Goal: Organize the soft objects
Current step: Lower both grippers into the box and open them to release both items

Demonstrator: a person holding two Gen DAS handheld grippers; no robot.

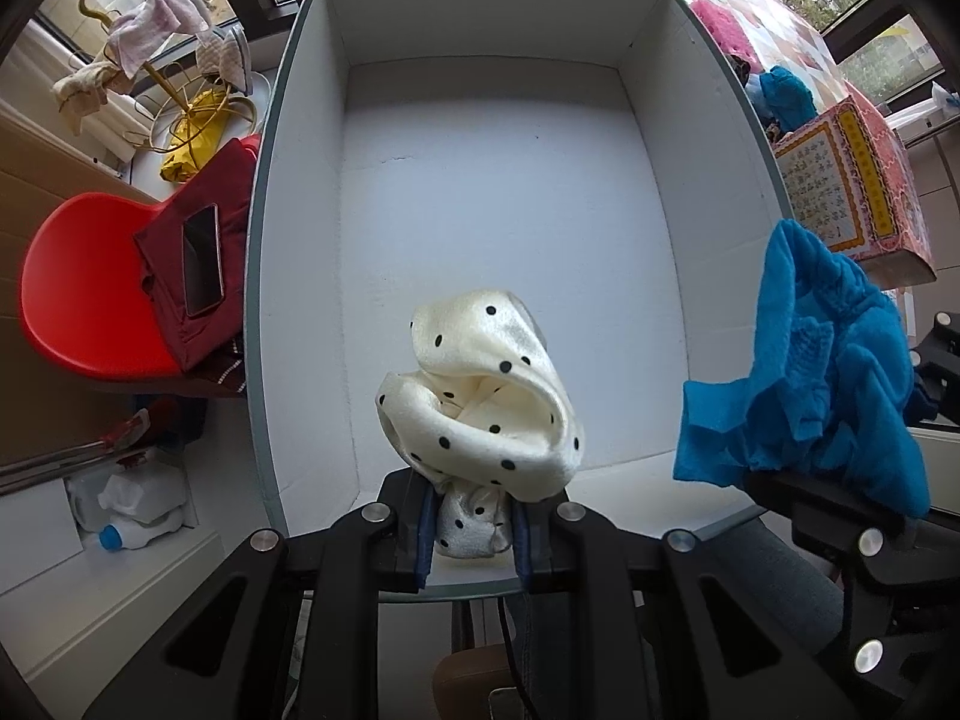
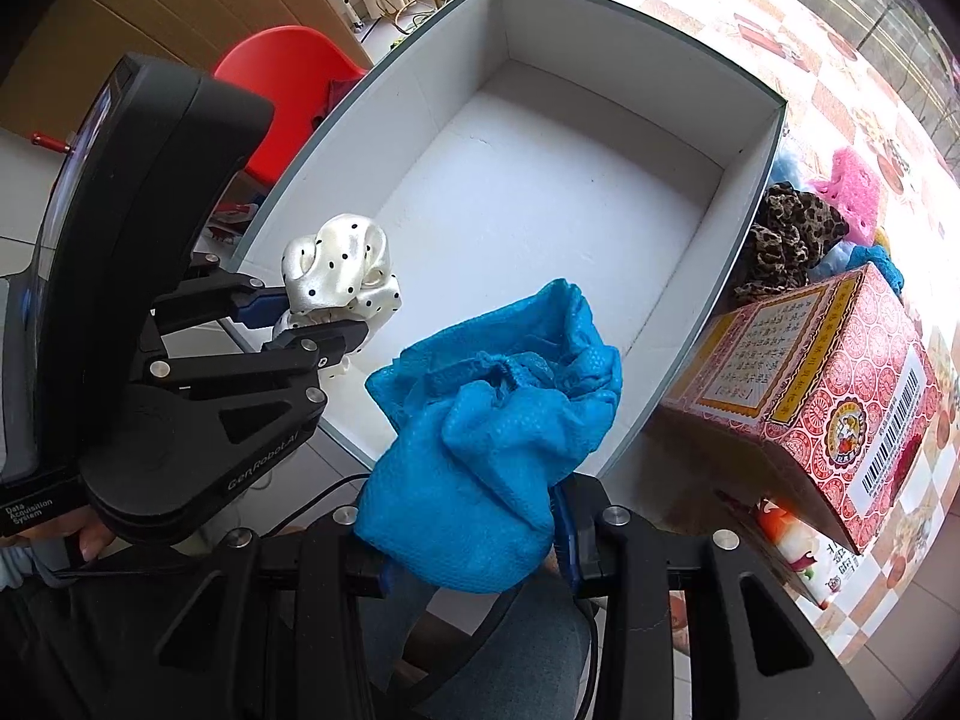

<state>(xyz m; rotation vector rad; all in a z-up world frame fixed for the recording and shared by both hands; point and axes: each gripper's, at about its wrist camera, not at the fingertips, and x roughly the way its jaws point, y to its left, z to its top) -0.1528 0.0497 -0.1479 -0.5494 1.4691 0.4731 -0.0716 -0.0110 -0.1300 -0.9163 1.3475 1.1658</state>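
Observation:
My left gripper point(image 1: 472, 531) is shut on a cream scrunchie with black dots point(image 1: 486, 396), held above the near end of a large white open box point(image 1: 480, 192). The same scrunchie point(image 2: 342, 273) and the left gripper point(image 2: 300, 318) show at the left of the right wrist view. My right gripper point(image 2: 474, 540) is shut on a crumpled blue cloth point(image 2: 492, 438), which hangs over the box's near edge point(image 2: 660, 360). In the left wrist view that blue cloth point(image 1: 816, 366) hangs beside the box's right wall. The box floor is bare.
A red and pink patterned carton point(image 2: 828, 396) stands right of the box on a checked tablecloth point(image 2: 840, 78). Behind it lie a leopard-print scrunchie point(image 2: 786, 234), a pink fluffy item point(image 2: 852, 192) and blue ones point(image 2: 882, 264). A red chair point(image 1: 90, 300) with a phone point(image 1: 201, 267) stands left.

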